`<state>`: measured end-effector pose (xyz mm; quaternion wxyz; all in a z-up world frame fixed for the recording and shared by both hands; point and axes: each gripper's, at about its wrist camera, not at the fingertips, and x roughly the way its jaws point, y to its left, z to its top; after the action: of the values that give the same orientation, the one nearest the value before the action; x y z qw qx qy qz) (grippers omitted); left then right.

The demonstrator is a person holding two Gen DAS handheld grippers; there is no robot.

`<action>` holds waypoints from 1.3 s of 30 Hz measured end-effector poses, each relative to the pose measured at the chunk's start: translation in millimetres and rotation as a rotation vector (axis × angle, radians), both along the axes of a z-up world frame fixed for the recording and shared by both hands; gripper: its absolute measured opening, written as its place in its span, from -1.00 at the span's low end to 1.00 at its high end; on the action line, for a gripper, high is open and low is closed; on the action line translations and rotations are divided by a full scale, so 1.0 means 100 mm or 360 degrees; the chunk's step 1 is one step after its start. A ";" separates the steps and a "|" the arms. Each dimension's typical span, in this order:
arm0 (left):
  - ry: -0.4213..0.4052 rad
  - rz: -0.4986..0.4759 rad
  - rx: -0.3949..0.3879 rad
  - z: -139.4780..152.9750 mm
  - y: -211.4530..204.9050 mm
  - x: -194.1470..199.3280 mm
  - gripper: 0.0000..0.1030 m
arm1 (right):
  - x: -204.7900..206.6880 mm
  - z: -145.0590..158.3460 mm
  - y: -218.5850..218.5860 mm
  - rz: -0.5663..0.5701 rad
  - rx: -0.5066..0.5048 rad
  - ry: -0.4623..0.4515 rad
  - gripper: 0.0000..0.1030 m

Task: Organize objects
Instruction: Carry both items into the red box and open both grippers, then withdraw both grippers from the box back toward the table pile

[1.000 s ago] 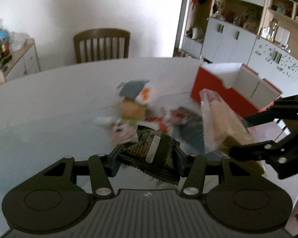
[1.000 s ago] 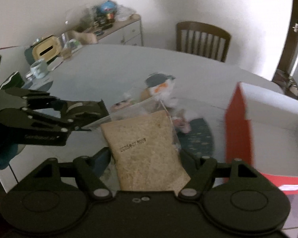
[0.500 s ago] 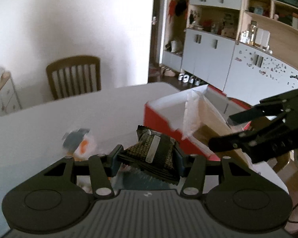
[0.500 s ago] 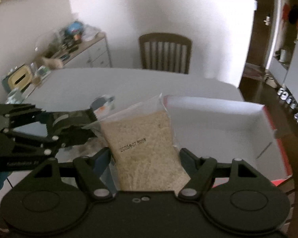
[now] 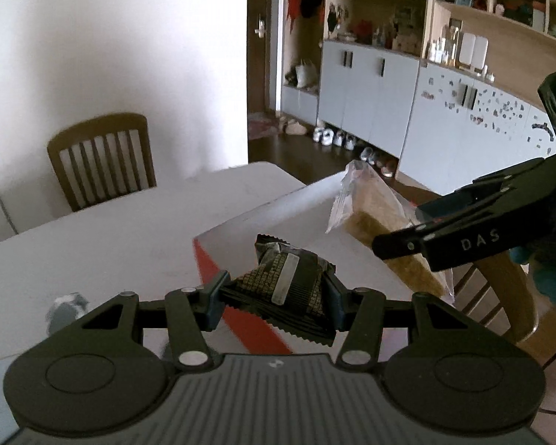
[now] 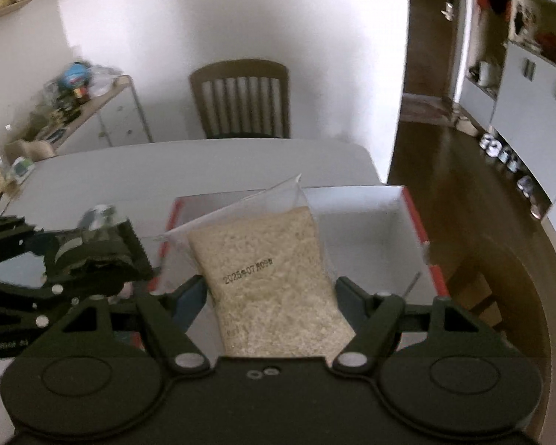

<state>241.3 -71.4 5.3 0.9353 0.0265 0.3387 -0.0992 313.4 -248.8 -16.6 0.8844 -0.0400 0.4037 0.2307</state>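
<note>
Your left gripper (image 5: 274,298) is clenched on a dark snack packet (image 5: 291,287), its pads pressing the packet's two sides, and you hold it above the near left corner of the red box (image 5: 207,265), whose white inside faces up. Down on the desk (image 5: 103,237) to the left lies a small blurred grey thing (image 5: 65,309). A wooden chair (image 5: 102,157) stands at the desk's far side. Your right gripper (image 6: 270,298) is grasping a clear bag of pale grain (image 6: 270,270) with a printed date, held over the open box (image 6: 370,222) with its sealed top pointing away from you.
</note>
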 end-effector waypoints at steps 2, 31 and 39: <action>0.0043 0.0000 0.0012 -0.07 -0.10 0.16 0.02 | 0.14 -0.05 -0.05 -0.0031 -0.0002 0.0038 0.47; 0.0554 0.0058 0.0452 -1.10 -0.72 1.37 -0.01 | 0.73 -1.11 0.10 0.0074 -0.0394 0.0371 0.39; 0.0504 0.0027 0.0438 -1.06 -0.74 1.32 0.02 | 0.75 -1.00 -0.03 0.0067 -0.0278 0.0384 0.44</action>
<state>372.9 -145.7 -100.7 0.8586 0.1354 0.4921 -0.0471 388.8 -252.0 -117.0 0.8176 -0.0974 0.5246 0.2163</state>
